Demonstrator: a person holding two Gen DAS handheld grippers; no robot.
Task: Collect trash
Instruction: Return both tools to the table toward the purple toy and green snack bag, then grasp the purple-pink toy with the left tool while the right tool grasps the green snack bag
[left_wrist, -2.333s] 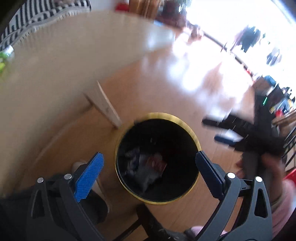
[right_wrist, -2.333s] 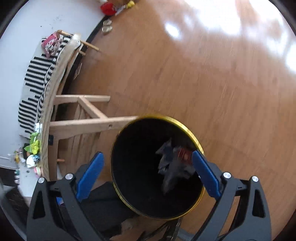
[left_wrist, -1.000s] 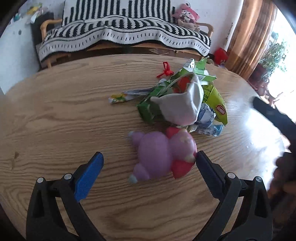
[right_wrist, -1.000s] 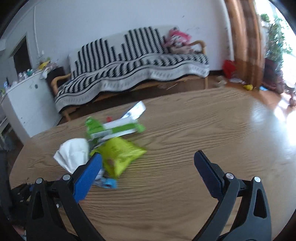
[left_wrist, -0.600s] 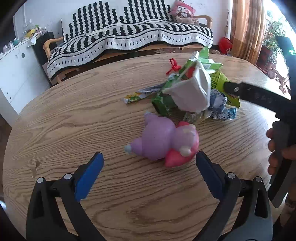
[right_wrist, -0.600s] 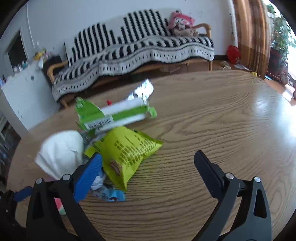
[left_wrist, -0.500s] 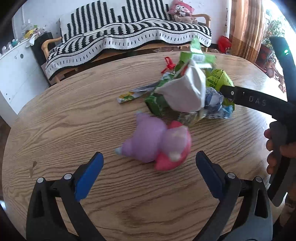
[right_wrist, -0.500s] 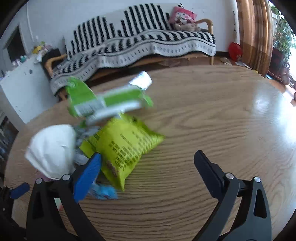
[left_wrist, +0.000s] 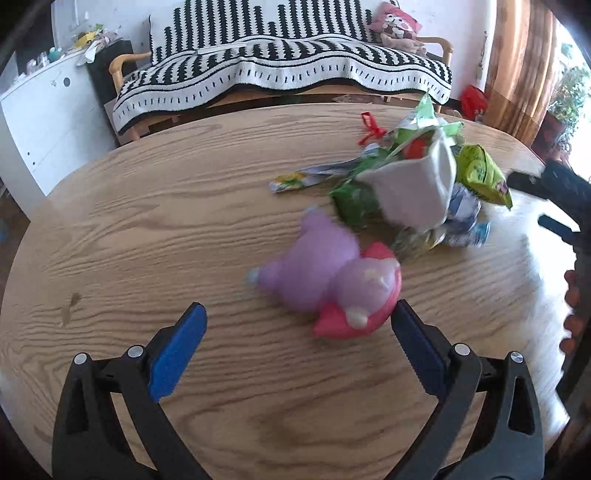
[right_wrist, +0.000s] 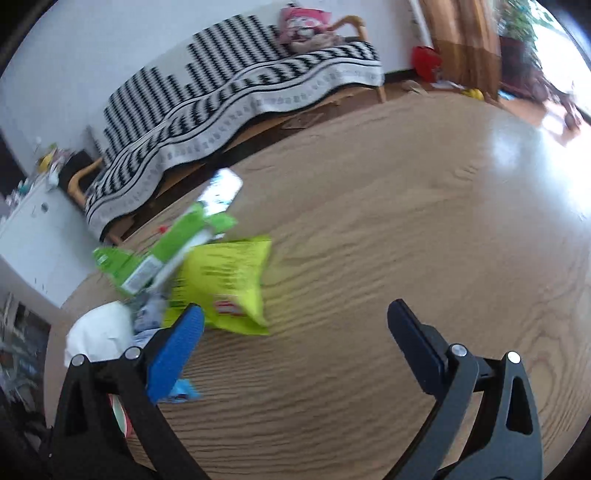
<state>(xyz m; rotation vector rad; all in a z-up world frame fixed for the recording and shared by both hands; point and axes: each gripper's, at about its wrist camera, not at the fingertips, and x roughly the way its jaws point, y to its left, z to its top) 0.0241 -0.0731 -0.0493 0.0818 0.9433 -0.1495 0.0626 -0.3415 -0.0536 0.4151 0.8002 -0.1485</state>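
Lying just ahead-left of the wide-open, empty right tongs (right_wrist: 295, 321), the yellow-green crinkled snack bag (right_wrist: 225, 284) is probably nearest; left tongs (left_wrist: 297, 328) likewise gape empty.

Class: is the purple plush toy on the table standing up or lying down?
Lying down. The purple plush toy rests on its side on the wooden table, beside the wrappers.

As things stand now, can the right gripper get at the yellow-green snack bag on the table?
Probably yes. The right gripper is open and empty, and the yellow-green snack bag lies on the table just ahead of its blue finger. A green wrapper overlaps only the bag's far edge; the near side looks free.
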